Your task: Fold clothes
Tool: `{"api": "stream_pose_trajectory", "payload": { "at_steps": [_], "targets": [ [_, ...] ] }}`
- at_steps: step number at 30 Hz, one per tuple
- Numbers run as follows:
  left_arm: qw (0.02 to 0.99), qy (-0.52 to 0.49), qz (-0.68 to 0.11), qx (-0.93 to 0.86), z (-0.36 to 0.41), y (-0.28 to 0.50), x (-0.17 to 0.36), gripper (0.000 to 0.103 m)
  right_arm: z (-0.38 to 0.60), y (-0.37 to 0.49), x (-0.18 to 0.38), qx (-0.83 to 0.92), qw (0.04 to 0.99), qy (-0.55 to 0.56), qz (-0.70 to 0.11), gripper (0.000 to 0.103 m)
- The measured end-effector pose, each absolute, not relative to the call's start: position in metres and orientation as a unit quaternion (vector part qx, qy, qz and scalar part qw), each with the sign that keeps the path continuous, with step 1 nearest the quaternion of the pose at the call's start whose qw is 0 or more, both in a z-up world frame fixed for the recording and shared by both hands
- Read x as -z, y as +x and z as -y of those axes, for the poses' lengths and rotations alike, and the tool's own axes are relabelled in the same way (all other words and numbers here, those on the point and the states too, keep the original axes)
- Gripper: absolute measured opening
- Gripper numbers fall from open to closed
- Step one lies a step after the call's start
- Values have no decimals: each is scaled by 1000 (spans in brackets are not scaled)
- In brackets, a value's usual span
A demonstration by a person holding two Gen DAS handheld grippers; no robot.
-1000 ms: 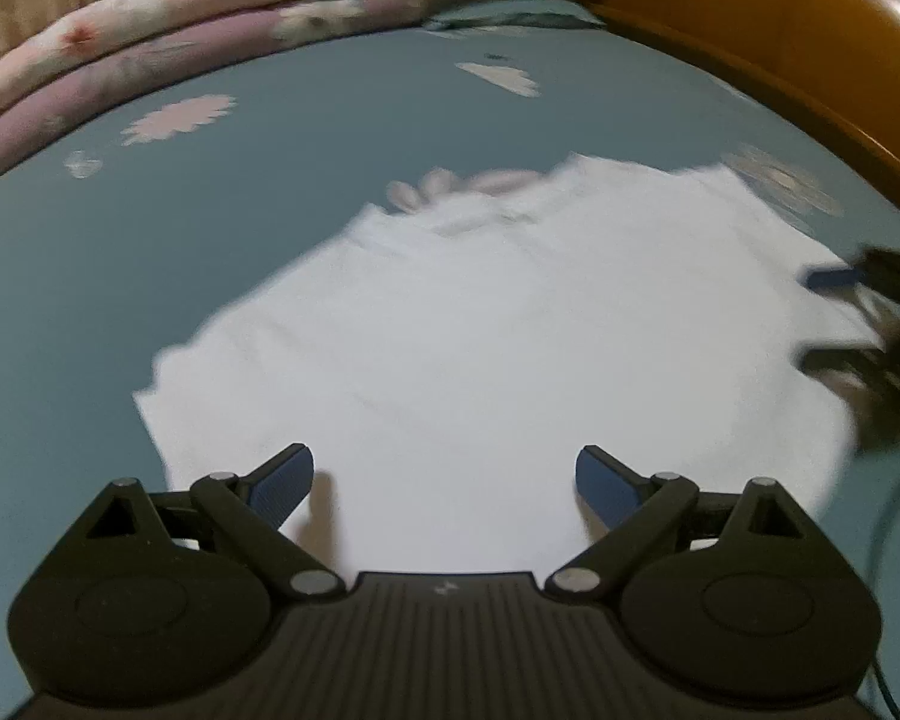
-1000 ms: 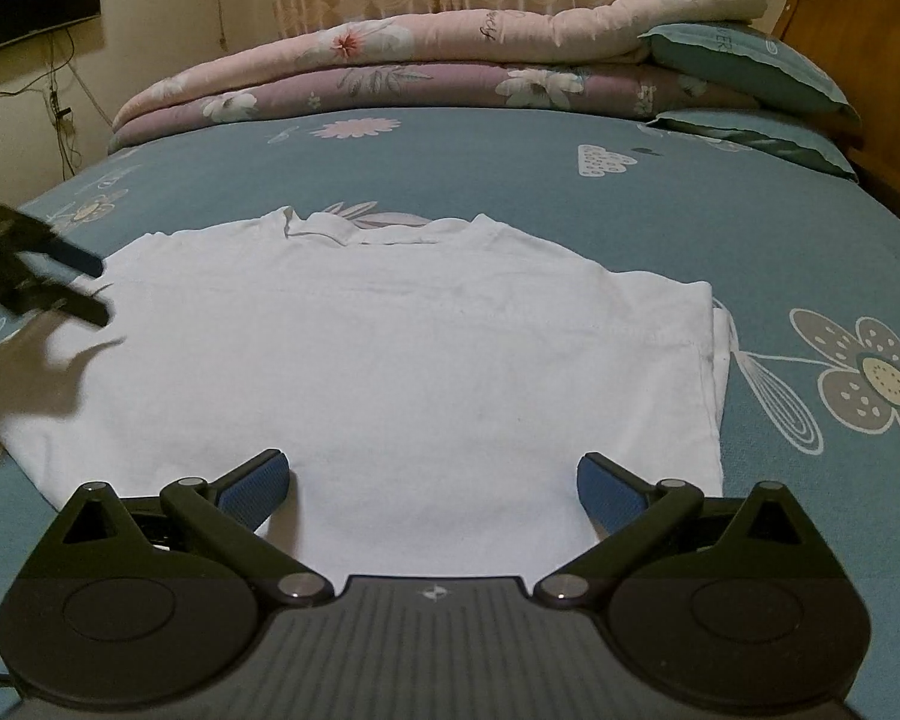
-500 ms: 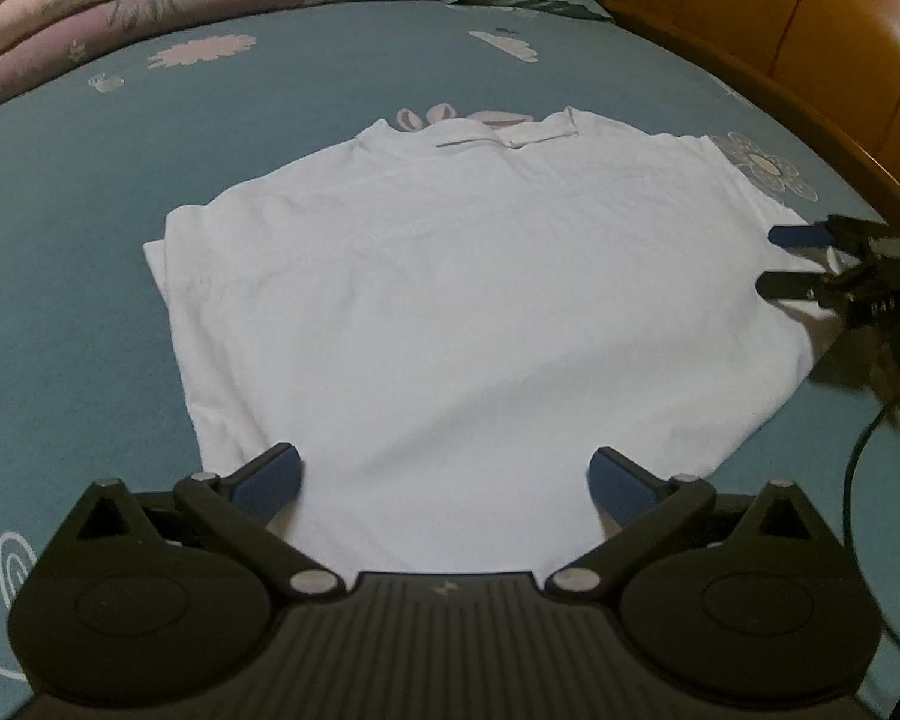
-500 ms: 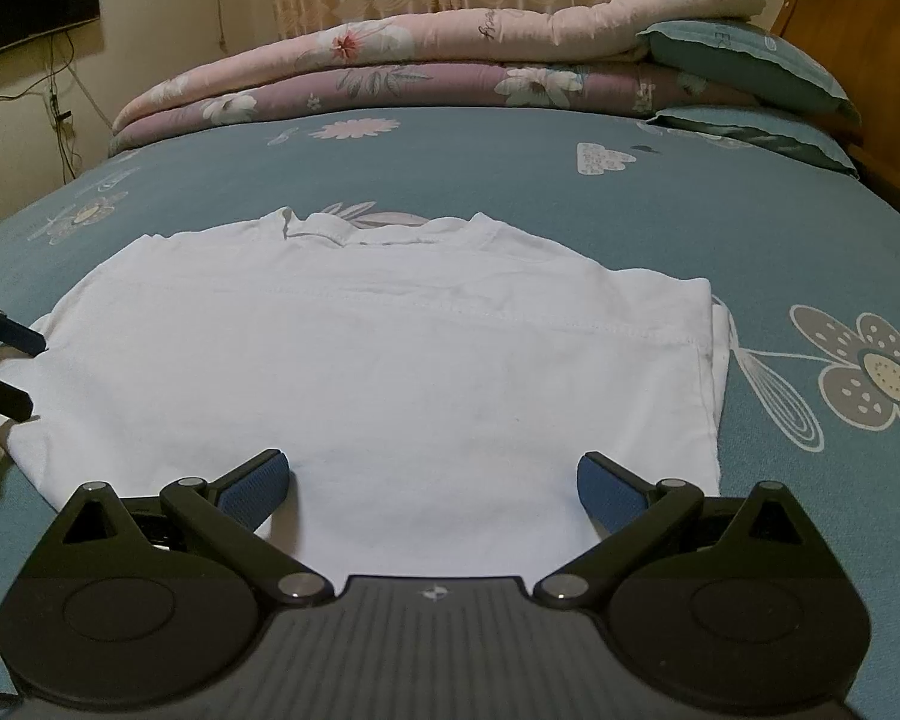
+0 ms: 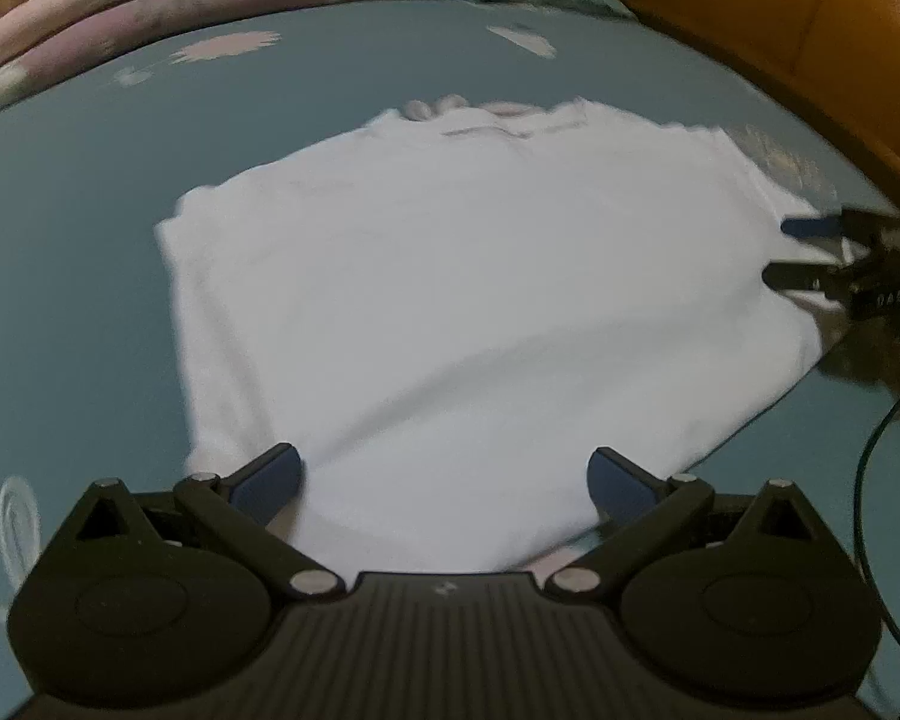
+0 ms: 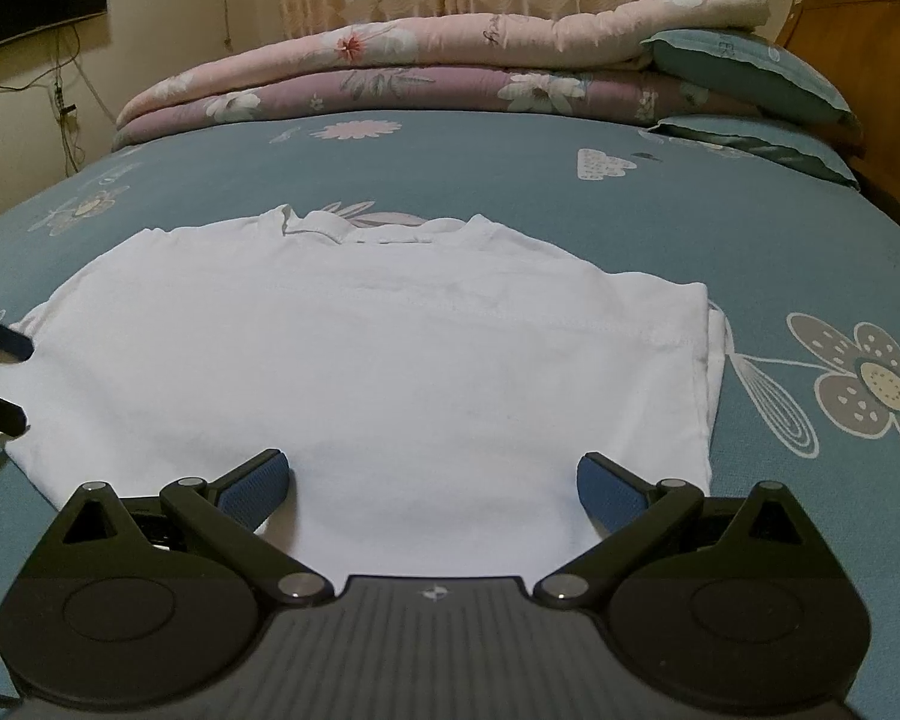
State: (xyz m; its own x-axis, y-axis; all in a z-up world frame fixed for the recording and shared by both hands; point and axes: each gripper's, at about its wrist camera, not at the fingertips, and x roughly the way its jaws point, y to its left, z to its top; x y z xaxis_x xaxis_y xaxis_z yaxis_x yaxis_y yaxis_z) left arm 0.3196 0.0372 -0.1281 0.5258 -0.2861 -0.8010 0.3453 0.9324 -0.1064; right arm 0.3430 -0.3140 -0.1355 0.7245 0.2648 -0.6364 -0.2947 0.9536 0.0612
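Note:
A white T-shirt (image 6: 378, 372) lies flat on the blue flowered bedsheet (image 6: 510, 192), sleeves folded in, collar at the far side; it also shows in the left wrist view (image 5: 480, 312), blurred. My left gripper (image 5: 444, 480) is open and empty over the shirt's near edge. My right gripper (image 6: 432, 486) is open and empty at the shirt's hem. The right gripper's fingers (image 5: 810, 228) show at the right edge of the left wrist view. The left gripper's fingers (image 6: 6, 342) show at the left edge of the right wrist view.
Folded pink and purple quilts (image 6: 420, 72) and blue pillows (image 6: 744, 66) lie at the bed's far side. A wooden headboard (image 6: 864, 48) stands at the right. A black cable (image 5: 870, 480) hangs by the right gripper.
The left wrist view has swung and is blurred now, with the shirt shifted in frame. The left gripper's fingers stay at the shirt's left edge. Both stay open.

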Motion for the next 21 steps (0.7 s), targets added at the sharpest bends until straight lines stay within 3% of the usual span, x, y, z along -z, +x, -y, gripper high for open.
{"api": "stream_pose_trajectory", "payload": {
  "at_steps": [9, 14, 21],
  "targets": [
    [889, 6, -423, 173, -37, 345, 105, 102, 312, 342, 135, -145, 929, -24, -340, 103],
    [888, -51, -442, 117, -52, 376, 130, 101, 312, 343, 135, -147, 928, -24, -342, 103],
    [905, -77, -389, 154, -38, 349, 105, 102, 321, 344, 123, -159, 918, 1, -363, 103]
  ]
}}
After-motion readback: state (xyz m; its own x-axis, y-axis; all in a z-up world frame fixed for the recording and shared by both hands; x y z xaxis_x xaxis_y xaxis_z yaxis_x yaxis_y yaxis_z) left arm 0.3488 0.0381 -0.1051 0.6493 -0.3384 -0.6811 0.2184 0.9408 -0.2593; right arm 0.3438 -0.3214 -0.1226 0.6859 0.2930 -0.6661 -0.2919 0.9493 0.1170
